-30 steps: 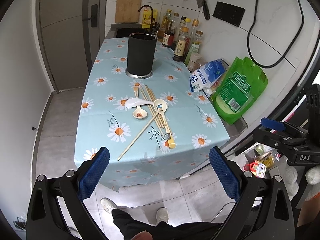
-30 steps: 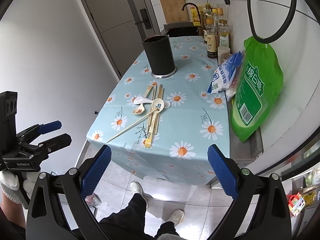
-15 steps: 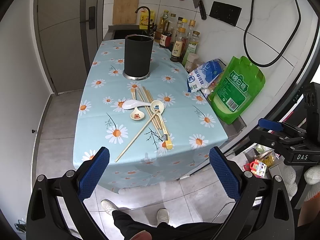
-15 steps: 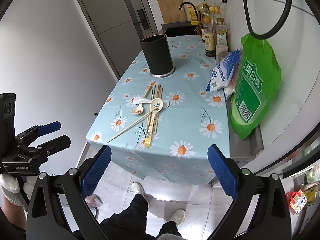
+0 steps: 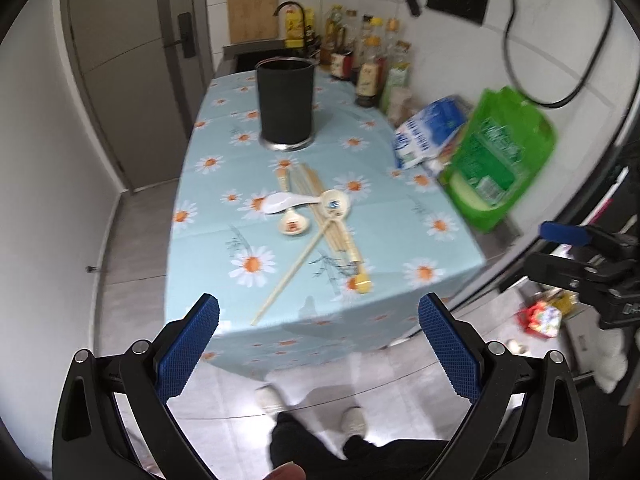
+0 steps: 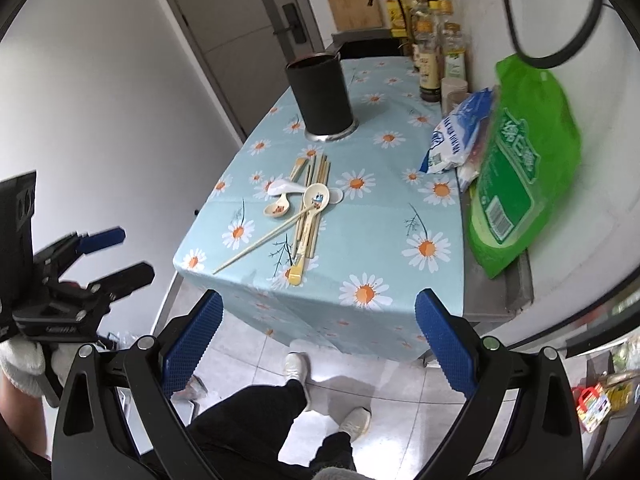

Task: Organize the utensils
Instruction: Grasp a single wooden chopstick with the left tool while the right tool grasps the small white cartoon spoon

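Worktop under a pale blue daisy-print cloth (image 5: 224, 216), narrow, running away from the viewer. Tall black cylindrical utensil holder (image 5: 285, 105) upright at the far end, mouth open. Green plastic bag (image 6: 524, 160) and blue-white packet (image 6: 456, 136) along the right edge by the wall.

Utensils lie in one loose heap mid-cloth, well apart from the holder: bundle of light wooden chopsticks (image 6: 316, 188), one long pale chopstick (image 5: 296, 268) angled toward the near edge, three small white ceramic spoons (image 5: 296, 210) resting on and beside the bundle.

Left claw (image 5: 319, 338) and right claw (image 6: 319, 336) both spread wide, empty, hanging short of the near edge, over floor.

Risks, judged: the stray chopstick's tip sits near the drop, so a nudge could tip it off. Spoons overlap the sticks; lifting sticks first may roll a spoon. Glazed ceramic could slip between the pads
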Tool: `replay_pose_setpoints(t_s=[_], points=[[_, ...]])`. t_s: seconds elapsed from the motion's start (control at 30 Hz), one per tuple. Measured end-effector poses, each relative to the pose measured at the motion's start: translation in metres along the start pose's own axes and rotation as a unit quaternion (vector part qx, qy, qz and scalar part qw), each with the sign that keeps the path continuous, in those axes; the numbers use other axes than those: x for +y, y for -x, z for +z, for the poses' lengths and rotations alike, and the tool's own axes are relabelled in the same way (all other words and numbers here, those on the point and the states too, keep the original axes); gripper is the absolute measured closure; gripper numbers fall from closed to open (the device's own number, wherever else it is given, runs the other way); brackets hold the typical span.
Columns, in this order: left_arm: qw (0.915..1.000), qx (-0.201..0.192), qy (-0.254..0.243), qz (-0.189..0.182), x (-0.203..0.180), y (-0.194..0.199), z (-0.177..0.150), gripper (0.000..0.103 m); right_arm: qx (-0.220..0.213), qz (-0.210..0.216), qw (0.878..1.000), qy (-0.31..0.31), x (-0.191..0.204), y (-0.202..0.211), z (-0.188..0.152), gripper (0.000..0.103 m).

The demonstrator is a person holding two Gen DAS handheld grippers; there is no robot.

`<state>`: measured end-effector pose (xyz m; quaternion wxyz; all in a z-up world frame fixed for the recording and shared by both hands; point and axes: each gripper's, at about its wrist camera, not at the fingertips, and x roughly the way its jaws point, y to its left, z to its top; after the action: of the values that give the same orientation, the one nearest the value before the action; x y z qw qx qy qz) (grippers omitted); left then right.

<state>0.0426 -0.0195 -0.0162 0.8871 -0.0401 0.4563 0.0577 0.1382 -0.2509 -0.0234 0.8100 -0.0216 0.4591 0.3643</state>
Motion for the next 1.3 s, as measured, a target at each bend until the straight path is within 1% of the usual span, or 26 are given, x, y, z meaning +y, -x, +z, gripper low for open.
replay_pose_setpoints(t_s=[0.07, 0.1, 0.13, 0.17, 0.23, 0.27, 0.33, 0.37, 0.43, 0.5, 0.53, 0.6, 0.67, 0.73, 0.8, 0.87, 0.93, 0.97, 1.0, 1.03, 1.07, 1.13, 1.17, 1.2, 1.23, 1.3], points=[[0.9999, 0.011, -0.008, 0.005, 0.005, -0.009, 0.003, 0.007, 0.007, 0.008, 1.0, 0.0, -0.001, -0.011, 0.002, 0.009], [0.9997, 0.017, -0.013, 0.008, 0.008, -0.017, 0.008, 0.007, 0.012, 0.012, 1.0, 0.0, -0.001, -0.018, 0.004, 0.012], [0.9997, 0.02, -0.015, 0.007, 0.011, -0.021, 0.01, 0.01, 0.014, 0.017, 1.0, 0.0, -0.002, -0.024, 0.006, 0.015], [0.9995, 0.026, -0.016, 0.007, 0.015, -0.029, 0.013, 0.011, 0.017, 0.017, 1.0, 0.001, -0.002, -0.029, 0.007, 0.015], [0.9987, 0.047, -0.019, -0.001, 0.021, -0.049, 0.022, 0.018, 0.024, 0.011, 1.0, 0.001, -0.004, -0.045, 0.012, 0.016], [0.9984, 0.053, -0.022, -0.005, 0.023, -0.055, 0.025, 0.02, 0.028, 0.011, 1.0, 0.001, -0.005, -0.05, 0.014, 0.018], [0.9965, 0.076, -0.035, -0.007, 0.025, -0.078, 0.032, 0.027, 0.038, 0.008, 0.999, -0.005, -0.009, -0.065, 0.019, 0.019], [0.9947, 0.095, -0.038, -0.012, 0.027, -0.09, 0.036, 0.029, 0.041, 0.007, 0.999, -0.009, -0.011, -0.069, 0.021, 0.019], [0.9902, 0.128, -0.042, -0.037, 0.03, -0.111, 0.042, 0.035, 0.047, 0.007, 0.999, -0.021, -0.017, -0.078, 0.025, 0.02], [0.9853, 0.153, -0.055, -0.053, 0.029, -0.13, 0.046, 0.036, 0.05, 0.005, 0.998, -0.031, -0.023, -0.085, 0.029, 0.02], [0.9814, 0.17, -0.064, -0.062, 0.028, -0.14, 0.048, 0.036, 0.052, 0.005, 0.998, -0.038, -0.026, -0.088, 0.031, 0.02], [0.9756, 0.189, -0.089, -0.067, 0.025, -0.158, 0.051, 0.037, 0.053, 0.008, 0.997, -0.051, -0.032, -0.093, 0.034, 0.02], [0.9692, 0.208, -0.109, -0.075, 0.022, -0.173, 0.054, 0.042, 0.054, 0.009, 0.997, -0.059, -0.034, -0.098, 0.036, 0.02], [0.9612, 0.231, -0.124, -0.084, 0.018, -0.186, 0.055, 0.05, 0.054, 0.007, 0.996, -0.063, -0.036, -0.101, 0.039, 0.02], [0.9524, 0.255, -0.138, -0.096, 0.015, -0.198, 0.055, 0.054, 0.053, 0.007, 0.996, -0.069, -0.037, -0.104, 0.04, 0.02], [0.9476, 0.266, -0.148, -0.098, 0.012, -0.205, 0.056, 0.056, 0.05, 0.005, 0.996, -0.075, -0.039, -0.104, 0.04, 0.02], [0.9439, 0.271, -0.161, -0.098, 0.008, -0.21, 0.056, 0.062, 0.049, 0.009, 0.995, -0.085, -0.042, -0.104, 0.04, 0.02], [0.9418, 0.274, -0.168, -0.098, 0.005, -0.214, 0.057, 0.064, 0.049, 0.01, 0.995, -0.088, -0.042, -0.104, 0.04, 0.02], [0.9407, 0.274, -0.177, -0.095, 0.001, -0.218, 0.057, 0.064, 0.048, 0.012, 0.995, -0.091, -0.042, -0.104, 0.039, 0.02], [0.9401, 0.273, -0.181, -0.093, -0.001, -0.22, 0.058, 0.069, 0.049, 0.014, 0.994, -0.092, -0.041, -0.104, 0.038, 0.02], [0.9388, 0.275, -0.186, -0.09, -0.002, -0.223, 0.058, 0.07, 0.049, 0.015, 0.994, -0.093, -0.041, -0.104, 0.036, 0.02], [0.9369, 0.277, -0.195, -0.086, -0.005, -0.228, 0.061, 0.077, 0.049, 0.017, 0.994, -0.095, -0.04, -0.106, 0.034, 0.02], [0.9346, 0.28, -0.203, -0.085, -0.007, -0.232, 0.063, 0.078, 0.049, 0.018, 0.994, -0.096, -0.04, -0.107, 0.032, 0.02], [0.9325, 0.282, -0.211, -0.078, -0.008, -0.235, 0.063, 0.083, 0.049, 0.017, 0.994, -0.097, -0.041, -0.109, 0.031, 0.02], [0.9316, 0.284, -0.215, -0.07, -0.009, -0.237, 0.064, 0.091, 0.052, 0.019, 0.993, -0.102, -0.042, -0.111, 0.03, 0.02], [0.9302, 0.287, -0.216, -0.075, -0.012, -0.238, 0.064, 0.098, 0.062, 0.026, 0.992, -0.108, -0.043, -0.116, 0.029, 0.02]])
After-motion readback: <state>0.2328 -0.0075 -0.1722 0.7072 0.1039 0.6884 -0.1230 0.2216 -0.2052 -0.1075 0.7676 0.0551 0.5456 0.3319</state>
